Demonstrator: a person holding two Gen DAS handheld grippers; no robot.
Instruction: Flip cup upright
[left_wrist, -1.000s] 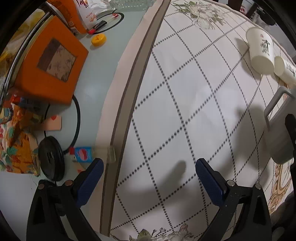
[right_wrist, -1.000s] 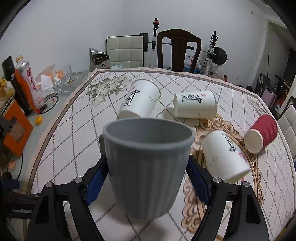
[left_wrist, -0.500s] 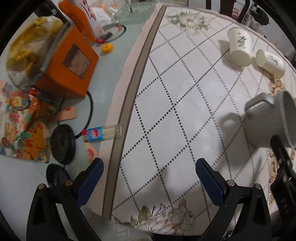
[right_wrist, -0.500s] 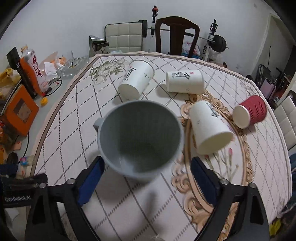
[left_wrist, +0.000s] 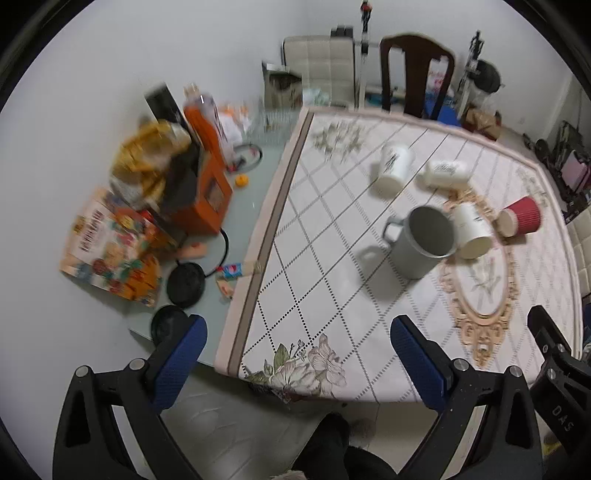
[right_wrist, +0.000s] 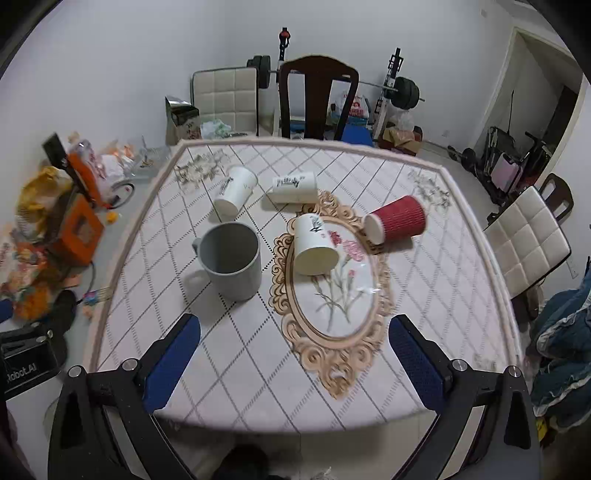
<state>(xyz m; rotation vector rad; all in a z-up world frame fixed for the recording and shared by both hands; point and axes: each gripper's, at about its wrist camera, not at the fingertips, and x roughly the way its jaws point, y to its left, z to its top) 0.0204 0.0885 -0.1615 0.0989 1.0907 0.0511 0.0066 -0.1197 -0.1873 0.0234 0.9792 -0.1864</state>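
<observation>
A grey ribbed mug (right_wrist: 232, 260) stands upright on the table (right_wrist: 424, 295), mouth up, handle to the left; it also shows in the left wrist view (left_wrist: 423, 242). My right gripper (right_wrist: 293, 360) is open and empty, pulled back above the table's near edge, well apart from the mug. My left gripper (left_wrist: 295, 360) is open and empty, back past the table's near left corner. Three white paper cups (right_wrist: 234, 195) (right_wrist: 294, 186) (right_wrist: 314, 249) and a red paper cup (right_wrist: 397, 219) lie on their sides beyond the mug.
A side surface left of the table holds an orange box (left_wrist: 207, 192), snack bags (left_wrist: 110, 251), black discs (left_wrist: 185, 284) and clutter. Chairs stand at the far side (right_wrist: 317, 96) and the right (right_wrist: 528, 240). Blue clothing (right_wrist: 565, 343) lies at the right.
My right gripper has opened, let go of the grey mug, left it upright on the table and pulled back and up. My left gripper has also drawn back from the table.
</observation>
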